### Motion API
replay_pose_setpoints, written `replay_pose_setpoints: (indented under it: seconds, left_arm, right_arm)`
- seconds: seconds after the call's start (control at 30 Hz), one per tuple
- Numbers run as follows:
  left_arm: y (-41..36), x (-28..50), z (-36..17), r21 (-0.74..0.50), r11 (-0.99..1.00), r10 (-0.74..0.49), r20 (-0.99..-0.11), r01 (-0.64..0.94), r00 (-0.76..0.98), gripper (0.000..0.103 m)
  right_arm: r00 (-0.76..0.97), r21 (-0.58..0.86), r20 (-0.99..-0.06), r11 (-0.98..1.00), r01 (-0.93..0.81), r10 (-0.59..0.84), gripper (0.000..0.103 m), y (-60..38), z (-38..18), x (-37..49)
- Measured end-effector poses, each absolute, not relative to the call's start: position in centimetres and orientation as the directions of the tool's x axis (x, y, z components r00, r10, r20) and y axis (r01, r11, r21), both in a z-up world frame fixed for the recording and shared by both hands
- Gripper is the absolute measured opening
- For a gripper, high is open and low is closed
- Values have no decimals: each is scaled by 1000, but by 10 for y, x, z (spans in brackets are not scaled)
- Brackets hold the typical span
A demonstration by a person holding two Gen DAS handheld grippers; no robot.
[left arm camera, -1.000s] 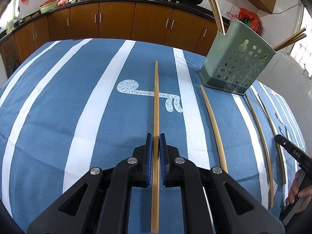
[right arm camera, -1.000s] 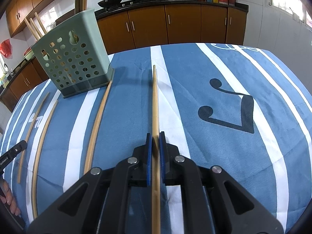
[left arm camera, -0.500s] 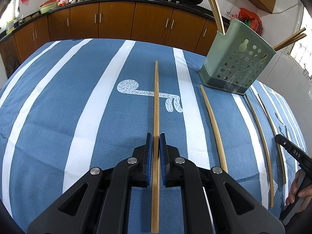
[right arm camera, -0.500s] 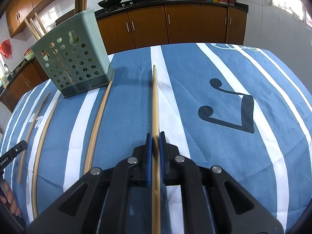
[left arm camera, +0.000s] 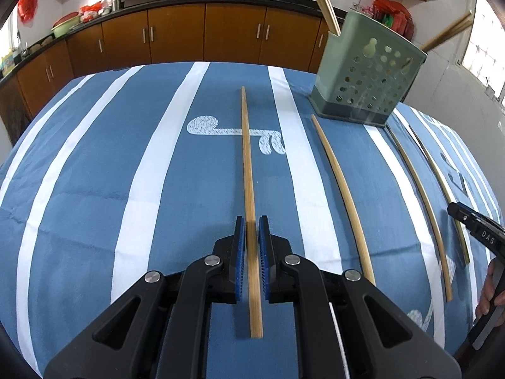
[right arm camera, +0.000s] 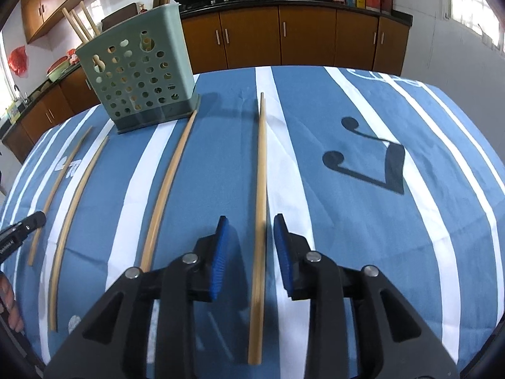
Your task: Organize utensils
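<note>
Wooden chopstick lies loose between the right gripper's opening jaws; left gripper should keep pinching its chopstick.

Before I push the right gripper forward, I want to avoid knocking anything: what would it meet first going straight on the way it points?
Angled downward, the right gripper, opening around a chopstick, would probably meet the striped tablecloth first. The green holder stands off to the left, out of that line.

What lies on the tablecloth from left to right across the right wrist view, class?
Thin chopstick → second chopstick → green holder → third chopstick → chopstick between the opening right gripper → black music note.
</note>
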State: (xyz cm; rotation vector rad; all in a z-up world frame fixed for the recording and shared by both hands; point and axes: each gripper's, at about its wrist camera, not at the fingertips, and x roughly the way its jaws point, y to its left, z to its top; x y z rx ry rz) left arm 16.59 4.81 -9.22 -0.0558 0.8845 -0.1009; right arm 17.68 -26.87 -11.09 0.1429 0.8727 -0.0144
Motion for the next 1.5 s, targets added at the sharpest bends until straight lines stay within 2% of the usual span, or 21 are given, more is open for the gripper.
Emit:
replay_pose_setpoints:
  seconds: [0.17,0.23,0.43,0.73,1.17,1.27,1.4,1.5]
  left_arm:
    - [42,156,-93,-59,995,-96,-760,80,643,10]
    - [38,154,-94,-36,996,-84,-756,87,649,9]
    - [37,161,-89,-30,993,-94,-768,111,633,7]
    - [46,161,-54,-70,991,-128,-708,111,695,7]
    - [46,162,-55,-76,992,-127,-708,104,695,7]
    - [45,161,-56,-77,991,-129,-712,106,690,7]
    - [43,161,-58,-77,991,-132,-715,110,687,7]
    - [42,162,-59,-79,991,-133,-715,110,686,7]
  right_arm:
    - [647,95,-762,991,93,12,8,-270,-112,167]
    - [651,76,-759,993,87,1,8,-267,-111,166]
    - [676,119,-736,988,103,19,8,-274,-99,166]
    - [753,159,-658,982,101,30,8,-283,-59,162]
    - [658,94,-752,994,63,29,8,-263,-103,181]
    - [653,94,-756,994,58,34,10,-262,-106,179]
    - [657,107,-752,993,58,43,18,-266,-104,170]
    - [645,110,-762,992,55,49,18,-267,-107,166]
